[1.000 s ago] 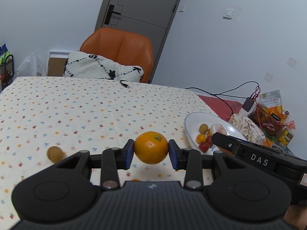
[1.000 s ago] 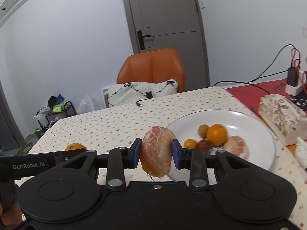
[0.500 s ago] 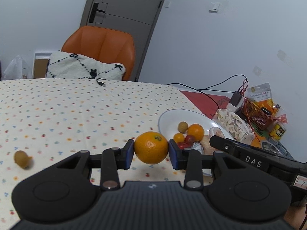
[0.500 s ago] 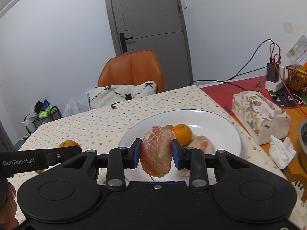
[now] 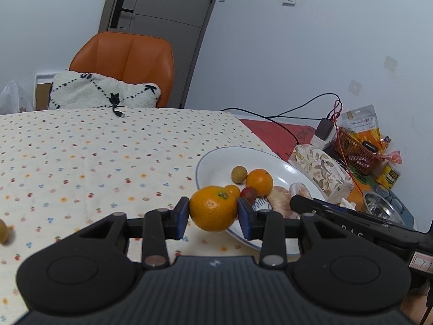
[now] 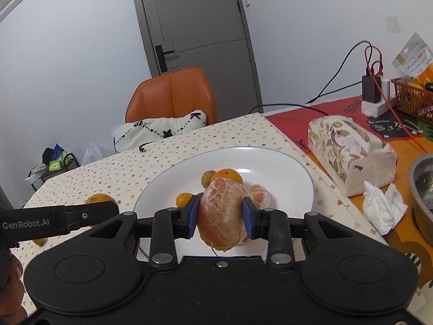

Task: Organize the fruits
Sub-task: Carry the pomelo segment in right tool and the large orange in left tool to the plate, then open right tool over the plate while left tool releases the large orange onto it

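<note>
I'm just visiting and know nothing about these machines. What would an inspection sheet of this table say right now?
Surface: table under a dotted cloth; a red and orange cloth further right.
Job's things: white plate holding an orange, a small brown fruit, a red fruit and peeled citrus; one brown fruit loose on the cloth.
Clutter: tissue pack, crumpled tissue, metal bowl, red basket, snack bags.
Grippers: left claw shut on a mandarin at the plate's near rim; right claw shut on a peeled segment above the plate.
Cables: black and red leads to a charger.
Surroundings: orange chair with cushion, grey door.
</note>
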`<state>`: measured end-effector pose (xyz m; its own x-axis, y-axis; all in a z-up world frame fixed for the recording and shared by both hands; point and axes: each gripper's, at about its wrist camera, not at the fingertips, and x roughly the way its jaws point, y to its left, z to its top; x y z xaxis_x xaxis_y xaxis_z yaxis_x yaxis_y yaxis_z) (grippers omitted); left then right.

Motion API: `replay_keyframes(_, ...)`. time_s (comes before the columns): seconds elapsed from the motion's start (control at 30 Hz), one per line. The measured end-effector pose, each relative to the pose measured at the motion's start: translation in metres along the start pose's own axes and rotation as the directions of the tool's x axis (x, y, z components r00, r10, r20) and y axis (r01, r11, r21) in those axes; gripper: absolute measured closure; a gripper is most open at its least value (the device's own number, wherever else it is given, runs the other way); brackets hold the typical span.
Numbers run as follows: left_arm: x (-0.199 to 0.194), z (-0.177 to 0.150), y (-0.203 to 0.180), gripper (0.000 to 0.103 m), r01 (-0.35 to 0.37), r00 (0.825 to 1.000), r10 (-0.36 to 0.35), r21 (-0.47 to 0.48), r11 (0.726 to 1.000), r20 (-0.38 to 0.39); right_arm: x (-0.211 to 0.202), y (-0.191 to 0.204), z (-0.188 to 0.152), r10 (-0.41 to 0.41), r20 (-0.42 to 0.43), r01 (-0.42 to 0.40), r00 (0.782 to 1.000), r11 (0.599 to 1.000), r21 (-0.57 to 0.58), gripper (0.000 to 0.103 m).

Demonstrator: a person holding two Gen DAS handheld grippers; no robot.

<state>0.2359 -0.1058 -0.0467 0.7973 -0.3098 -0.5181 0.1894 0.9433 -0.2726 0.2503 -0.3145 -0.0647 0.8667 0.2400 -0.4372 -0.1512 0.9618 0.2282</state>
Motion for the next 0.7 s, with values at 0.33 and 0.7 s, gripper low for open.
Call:
replay_keyframes(0.33, 0.02, 0.002, -0.012, 0.066, 0.002, 1.0, -0.001, 0.024, 1.0, -0.027, -0.005, -0.016, 0.003, 0.025, 0.023, -0.026, 0.999, 0.999, 0.048, 0.052)
replay_keyframes(0.7, 0.036, 0.004, -0.029, 0.066, 0.007, 0.999, -0.005, 0.054, 0.999, -0.045, -0.013, -0.034, 0.003, 0.016, 0.038, -0.02, 0.999, 0.996, 0.085, 0.047)
